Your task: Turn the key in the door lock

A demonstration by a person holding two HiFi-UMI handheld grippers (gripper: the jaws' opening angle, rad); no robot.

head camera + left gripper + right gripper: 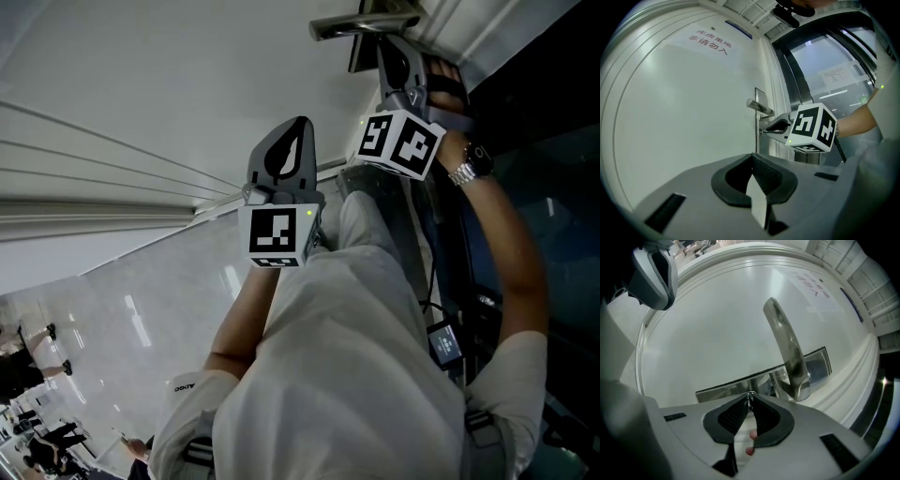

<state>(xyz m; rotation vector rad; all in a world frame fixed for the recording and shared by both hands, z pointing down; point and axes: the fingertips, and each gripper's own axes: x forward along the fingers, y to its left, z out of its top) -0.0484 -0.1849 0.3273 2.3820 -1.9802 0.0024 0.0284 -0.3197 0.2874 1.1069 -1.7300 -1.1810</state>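
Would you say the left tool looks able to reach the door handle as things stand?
Probably yes. The left tool is shut, empty and back from the door, with open space to the handle. The right tool, shut on the key just below the handle, crowds it, so approach from above.

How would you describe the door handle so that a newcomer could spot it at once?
Start at the big white door and go to its edge by the glass. There a metal plate carries the door handle, a long shiny lever, unlike the small key below it.
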